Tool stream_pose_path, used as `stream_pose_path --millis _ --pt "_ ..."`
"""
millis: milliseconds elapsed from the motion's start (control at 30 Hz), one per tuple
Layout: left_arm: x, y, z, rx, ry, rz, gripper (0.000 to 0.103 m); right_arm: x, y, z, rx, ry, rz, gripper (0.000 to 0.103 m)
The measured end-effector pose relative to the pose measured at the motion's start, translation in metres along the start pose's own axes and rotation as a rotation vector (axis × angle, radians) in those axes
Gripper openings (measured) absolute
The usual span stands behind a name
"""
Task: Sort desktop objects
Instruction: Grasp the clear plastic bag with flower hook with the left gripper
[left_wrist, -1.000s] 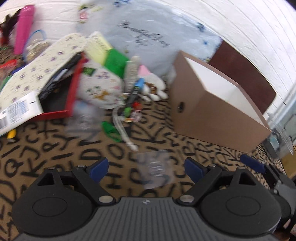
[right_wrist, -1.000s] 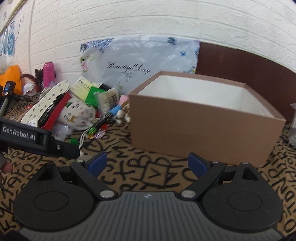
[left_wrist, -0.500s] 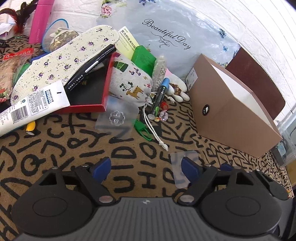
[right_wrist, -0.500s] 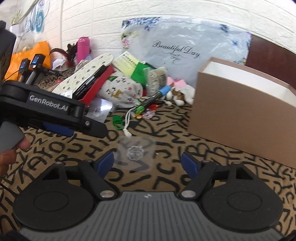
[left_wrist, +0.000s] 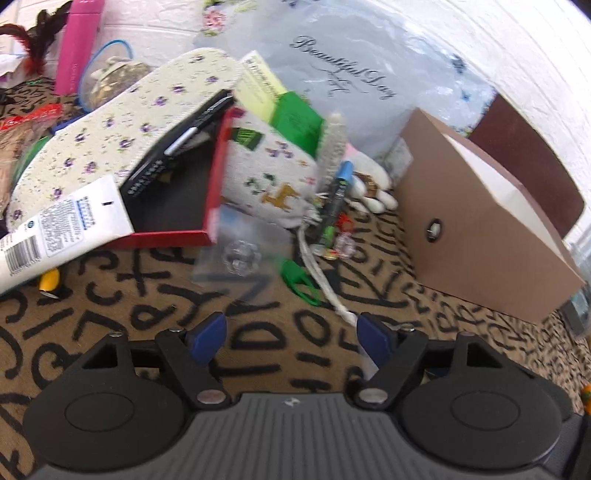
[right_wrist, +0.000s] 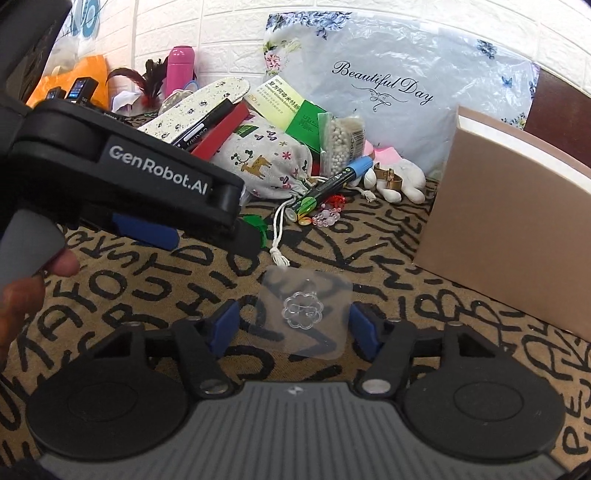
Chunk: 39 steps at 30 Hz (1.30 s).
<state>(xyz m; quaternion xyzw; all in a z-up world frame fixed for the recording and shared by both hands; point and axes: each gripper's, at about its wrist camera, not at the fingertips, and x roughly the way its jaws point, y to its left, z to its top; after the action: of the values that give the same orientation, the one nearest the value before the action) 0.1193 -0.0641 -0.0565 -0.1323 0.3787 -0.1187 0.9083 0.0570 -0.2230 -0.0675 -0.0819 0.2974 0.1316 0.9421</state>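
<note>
right gripper (right_wrist: 290, 328): i'm holding it wide, straddling the clear hook sticker (right_wrist: 303, 311) lying flat on the table (right_wrist: 388, 266) | left gripper (left_wrist: 291, 334): i'm holding it wide, empty | brown box (right_wrist: 517, 236): sitting right of sticker

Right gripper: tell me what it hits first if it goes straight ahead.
The right gripper is open, and the clear adhesive hook lies flat on the lettered mat between its fingers, so probably that; depth is unclear.
</note>
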Motion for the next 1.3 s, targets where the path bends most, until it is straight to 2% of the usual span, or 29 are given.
stream_pose_path --millis 133,400,567,600,700,933,1300 --pt "0.004 0.006 0.006 -0.023 -0.027 0.022 0.079 0.002 -0.004 0.001 0.028 0.000 0.002 0.055" --pt "0.018 0.010 0.019 -0.007 -0.079 0.100 0.079 0.003 -0.007 0.000 0.048 -0.002 0.015 0.055" --pt "0.028 0.007 0.024 0.063 -0.080 0.118 0.079 0.003 -0.007 0.000 0.050 -0.003 0.017 0.055" --pt "0.029 0.006 0.024 0.080 -0.079 0.124 0.078 0.003 -0.007 0.000 0.051 -0.002 0.017 0.055" --pt "0.028 0.003 0.021 0.118 -0.083 0.141 0.065 0.003 -0.007 0.000 0.051 -0.003 0.017 0.055" --pt "0.025 0.005 0.020 0.105 -0.071 0.116 0.055 0.003 -0.007 0.000 0.051 -0.003 0.016 0.055" --pt "-0.006 -0.005 0.003 0.118 -0.039 0.029 0.054 -0.008 -0.010 -0.004 0.073 0.004 0.019 0.053"
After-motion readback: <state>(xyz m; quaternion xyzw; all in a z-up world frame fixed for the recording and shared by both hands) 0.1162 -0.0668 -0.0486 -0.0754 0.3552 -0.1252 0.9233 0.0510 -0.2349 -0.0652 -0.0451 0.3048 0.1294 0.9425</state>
